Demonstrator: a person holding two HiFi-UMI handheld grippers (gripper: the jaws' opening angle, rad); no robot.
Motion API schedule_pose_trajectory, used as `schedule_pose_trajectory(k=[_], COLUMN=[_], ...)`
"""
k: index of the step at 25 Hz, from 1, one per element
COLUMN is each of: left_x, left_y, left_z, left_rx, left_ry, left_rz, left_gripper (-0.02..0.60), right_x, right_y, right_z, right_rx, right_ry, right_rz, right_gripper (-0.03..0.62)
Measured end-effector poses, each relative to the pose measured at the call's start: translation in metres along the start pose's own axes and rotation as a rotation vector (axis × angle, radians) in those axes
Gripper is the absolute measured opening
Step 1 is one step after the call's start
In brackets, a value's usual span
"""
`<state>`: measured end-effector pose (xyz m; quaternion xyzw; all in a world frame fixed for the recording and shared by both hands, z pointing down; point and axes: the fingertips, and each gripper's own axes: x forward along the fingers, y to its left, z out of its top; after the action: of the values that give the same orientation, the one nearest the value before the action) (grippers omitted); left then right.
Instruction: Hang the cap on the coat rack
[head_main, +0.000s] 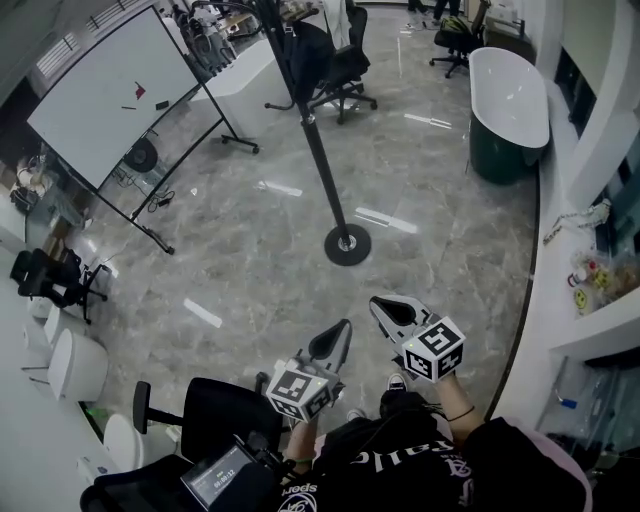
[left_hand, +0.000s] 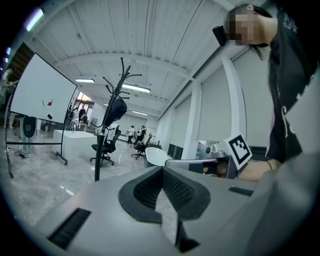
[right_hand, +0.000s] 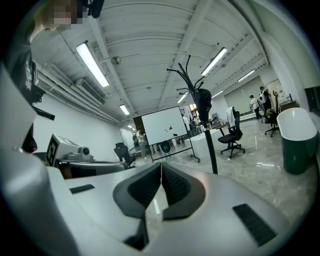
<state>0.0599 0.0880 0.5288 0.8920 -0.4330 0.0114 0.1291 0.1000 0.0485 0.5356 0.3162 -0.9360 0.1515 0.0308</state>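
The cap (left_hand: 116, 110) hangs on the coat rack (head_main: 322, 160), a dark, soft, rounded shape drooping from high on it, just below the curved crown, so the hanging looks done. Rack and cap stand straight ahead of both grippers and well apart from them, across bare grey marbled floor (head_main: 240, 270). The cap sits far above the line the grippers point along. The rack is a thin black pole, its long axis upright, on a round disc base (head_main: 347, 244). The right gripper (head_main: 380, 303) reaches a little nearer that base than the left gripper (head_main: 344, 328). Each is clenched on nothing: the ribbed black pads (right_hand: 175, 184) meet at the tip with no object between them. Any return to the cap would call for a step forward and a high lift
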Motion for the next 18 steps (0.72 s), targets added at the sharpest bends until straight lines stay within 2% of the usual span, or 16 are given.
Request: schedule_pose_trajectory(k=[3,9,18], left_x=[-0.033,-0.093,-0.14], left_y=[0.009,0.027,0.015], left_z=[-0.004,-0.02,-0.036], left_rx=[-0.002,-0.016,-0.034], left_ry=[-0.004,0.002,0.007], left_rz=[0.018,0.033,-0.013], left_gripper=[-0.002,-0.002,-0.002], right_x=[0.004,0.014,0.006], right_y=[0.028,0.08,0.137], right_z=[-0.003,-0.028,-0.055], right_rx=[0.041,0.048,0.037], right_ry=[-0.033,-0.006,0.022], right_rz=[-0.001,-0.022,-0.044], right_gripper=[0.02,0.02,0.017])
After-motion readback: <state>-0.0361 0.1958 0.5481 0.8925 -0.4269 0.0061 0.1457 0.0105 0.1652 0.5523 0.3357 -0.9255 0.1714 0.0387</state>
